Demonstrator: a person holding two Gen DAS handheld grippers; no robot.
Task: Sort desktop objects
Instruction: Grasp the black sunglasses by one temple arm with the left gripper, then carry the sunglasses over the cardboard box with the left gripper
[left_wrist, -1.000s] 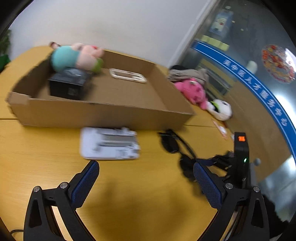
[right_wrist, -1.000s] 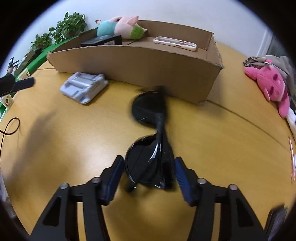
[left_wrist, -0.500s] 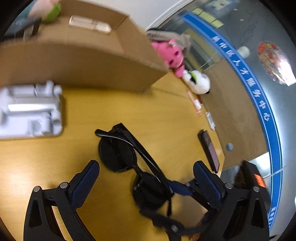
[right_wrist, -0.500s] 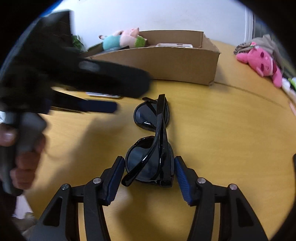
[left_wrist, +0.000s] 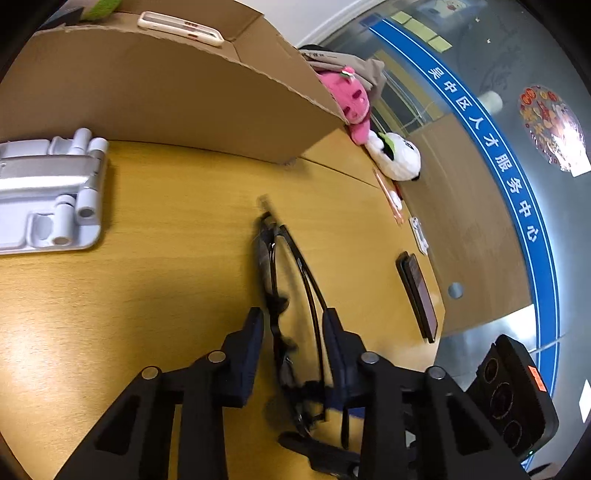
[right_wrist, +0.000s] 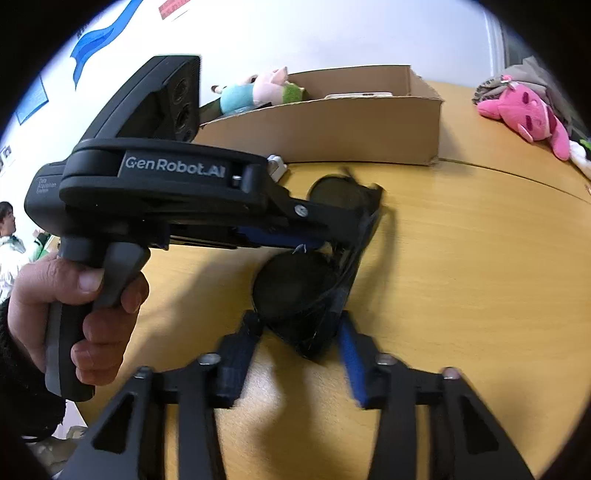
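Observation:
Black sunglasses (left_wrist: 286, 280) are held between both grippers just above the wooden table. My left gripper (left_wrist: 293, 325) is shut on the sunglasses near their middle. In the right wrist view the sunglasses (right_wrist: 295, 284) have one lens between my right gripper (right_wrist: 299, 338) fingers, which are shut on that lens end. The left gripper (right_wrist: 354, 229) comes in from the left there and clamps the frame. The cardboard box (left_wrist: 177, 88) stands behind and holds a white phone case (left_wrist: 181, 27). The box also shows in the right wrist view (right_wrist: 351, 122).
A grey plastic tray (left_wrist: 48, 188) lies left of the sunglasses by the box. A black phone (left_wrist: 417, 295) lies near the table's right edge. A pink plush (left_wrist: 351, 99), a white plush (left_wrist: 397, 157) and grey cloth lie beyond the box. A pig plush (right_wrist: 258, 88) is in the box.
My left gripper has swung in over the sunglasses and closed on their frame. The right gripper still holds the lens end. The sunglasses have tilted.

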